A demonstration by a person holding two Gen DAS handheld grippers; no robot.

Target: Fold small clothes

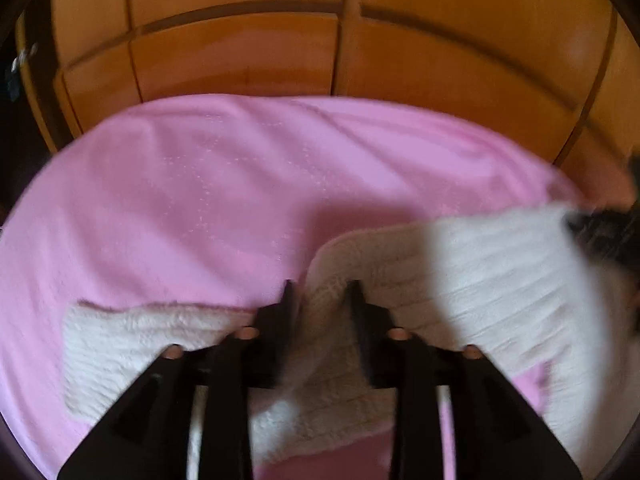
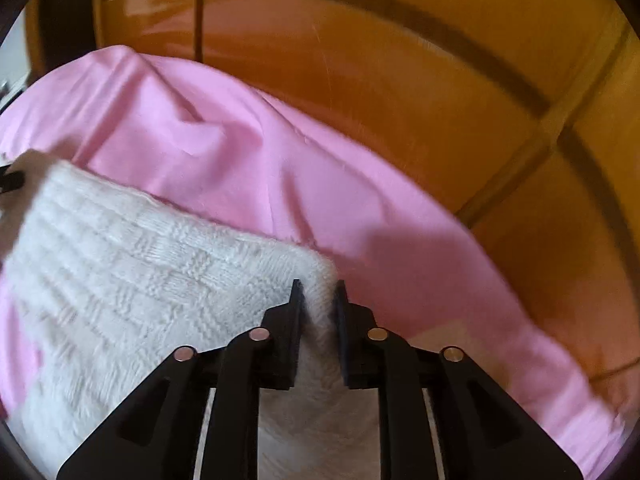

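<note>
A white knitted garment (image 1: 460, 272) lies on a pink sheet (image 1: 240, 200), with a fuzzy sleeve (image 1: 132, 344) spread out to the left. My left gripper (image 1: 321, 292) points down at a bunched fold of the knit. The fold sits between the parted fingers, which do not pinch it. In the right wrist view the garment (image 2: 132, 264) stretches away to the left. Its near corner sits in the narrow gap of my right gripper (image 2: 319, 292), whose pads stand slightly apart around it. A dark blurred shape (image 1: 608, 236) at the garment's right end is the other gripper.
The pink sheet (image 2: 240, 140) is wrinkled and covers the whole work surface. Orange-brown wooden panelling (image 1: 280, 52) rises directly behind its far edge, and it also runs along the right side (image 2: 400, 80).
</note>
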